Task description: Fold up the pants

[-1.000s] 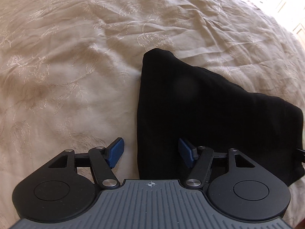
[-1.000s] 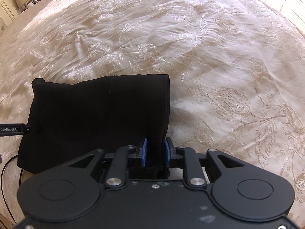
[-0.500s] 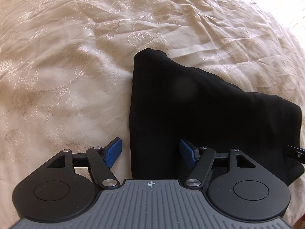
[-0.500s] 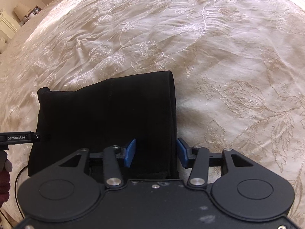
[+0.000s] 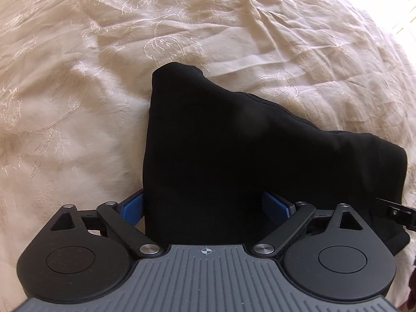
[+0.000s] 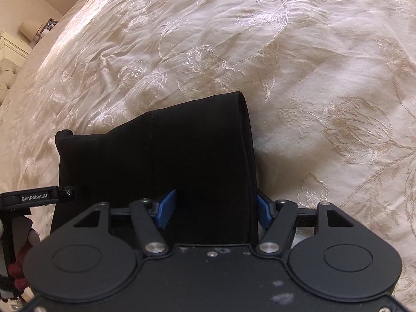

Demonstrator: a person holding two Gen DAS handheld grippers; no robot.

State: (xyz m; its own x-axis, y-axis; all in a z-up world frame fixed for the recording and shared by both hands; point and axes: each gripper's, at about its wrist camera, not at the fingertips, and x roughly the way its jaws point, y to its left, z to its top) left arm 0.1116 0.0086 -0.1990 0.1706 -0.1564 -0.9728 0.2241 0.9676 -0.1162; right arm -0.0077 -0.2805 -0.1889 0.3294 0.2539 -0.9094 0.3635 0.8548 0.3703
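The black pants (image 5: 234, 145) lie folded into a compact block on the cream bedspread (image 5: 78, 78). My left gripper (image 5: 205, 205) is open, its blue pads either side of the near left corner of the fold. In the right wrist view the pants (image 6: 166, 161) show as a dark rectangle. My right gripper (image 6: 214, 209) is open, its blue pads astride the near right edge of the fold. Each gripper's tip shows at the edge of the other's view.
The embroidered cream bedspread (image 6: 312, 78) spreads wrinkled on all sides of the pants. A white bedside cabinet with a lamp (image 6: 15, 41) stands at the far left. Bright window light falls at the far right in the left wrist view.
My right gripper has opened from shut on the pants' edge. Both grippers have moved forward, so the fold's corners now sit between their pads.
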